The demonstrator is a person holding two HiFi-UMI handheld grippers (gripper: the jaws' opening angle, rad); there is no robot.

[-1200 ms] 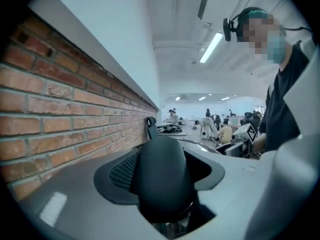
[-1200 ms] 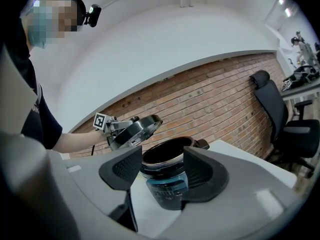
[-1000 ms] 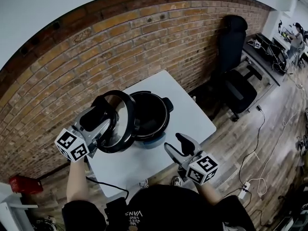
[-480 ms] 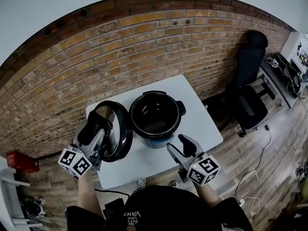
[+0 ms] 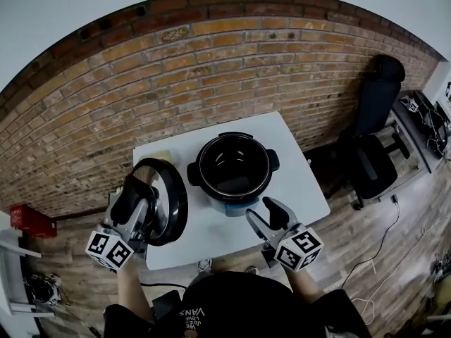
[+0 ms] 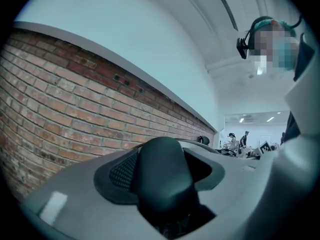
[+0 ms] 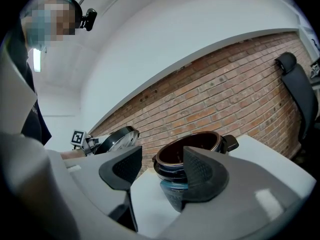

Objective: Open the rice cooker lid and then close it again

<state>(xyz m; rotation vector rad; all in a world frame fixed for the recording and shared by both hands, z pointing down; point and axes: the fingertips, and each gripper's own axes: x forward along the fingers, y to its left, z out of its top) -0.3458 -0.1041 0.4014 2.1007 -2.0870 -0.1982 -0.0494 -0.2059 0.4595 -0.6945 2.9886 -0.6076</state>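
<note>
The black rice cooker [image 5: 233, 167] stands uncovered on the white table [image 5: 299, 182], its dark inner pot showing. Its round lid [image 5: 166, 203] hangs on edge to the cooker's left, over the table's left edge, apart from the pot. My left gripper [image 5: 136, 197] is shut on the lid's black handle [image 6: 162, 176], which fills the space between its jaws. My right gripper [image 5: 258, 211] hovers open and holds nothing in front of the cooker. In the right gripper view the cooker [image 7: 192, 156] sits beyond the open right gripper [image 7: 160, 171], with the lid [image 7: 117, 138] at the left.
A brick wall [image 5: 176, 83] runs close behind the table. A black office chair [image 5: 373, 157] stands to the right on the wooden floor [image 5: 366, 245]. A red box [image 5: 32, 220] lies on the floor at the far left. People stand far off in the left gripper view.
My left gripper has carried the lid leftward and a little down, away from the cooker's rim, so the pot now stands fully uncovered. The right gripper has hardly moved.
</note>
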